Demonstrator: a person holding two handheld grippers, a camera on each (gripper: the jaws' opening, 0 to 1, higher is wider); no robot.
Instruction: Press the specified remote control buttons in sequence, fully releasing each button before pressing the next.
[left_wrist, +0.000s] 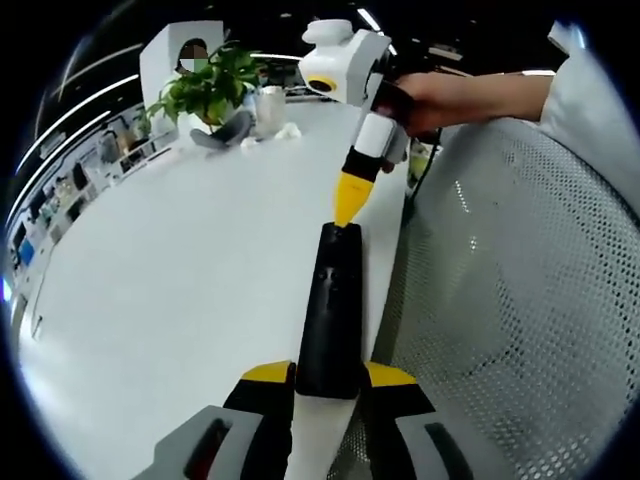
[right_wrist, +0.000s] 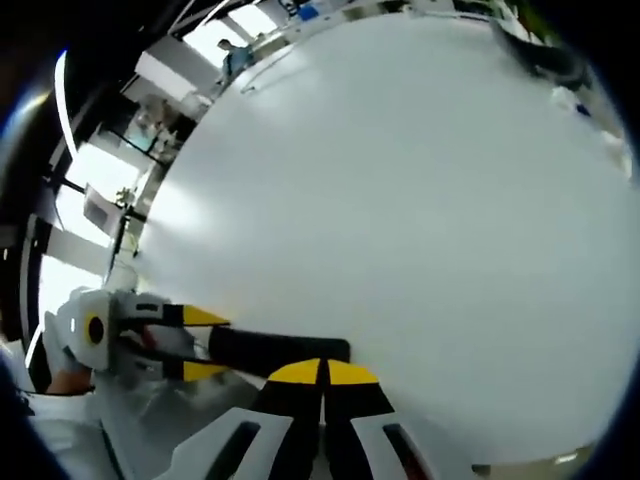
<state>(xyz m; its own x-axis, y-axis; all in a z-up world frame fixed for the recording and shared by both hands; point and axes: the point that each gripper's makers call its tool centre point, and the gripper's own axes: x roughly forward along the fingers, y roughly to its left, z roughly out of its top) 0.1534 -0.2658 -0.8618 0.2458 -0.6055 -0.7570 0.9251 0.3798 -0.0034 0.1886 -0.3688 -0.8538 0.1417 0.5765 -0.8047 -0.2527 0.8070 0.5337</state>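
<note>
Here in the left gripper view we see the left gripper (left_wrist: 328, 385) with its 2 yellow-tipped jaws clamped on the near end of the long black plastic remote control (left_wrist: 330, 310), 1 jaw on each side of it. The remote runs away from us along the edge of the wide white table (left_wrist: 180, 270), just beside a perforated grey chair back (left_wrist: 510, 300). The right gripper (left_wrist: 347, 210) comes down from above in a person's hand (left_wrist: 440, 100), its yellow tips drawn together into 1 point that meets the far end of the remote. At the far end of the table we spot a leafy green potted plant (left_wrist: 210, 85).

In the right gripper view, the right gripper (right_wrist: 322, 372) shows its 2 jaws pressed together, tips over the end of the remote control (right_wrist: 275, 350). The left gripper (right_wrist: 190, 343) grips the remote's other end from the left.
</note>
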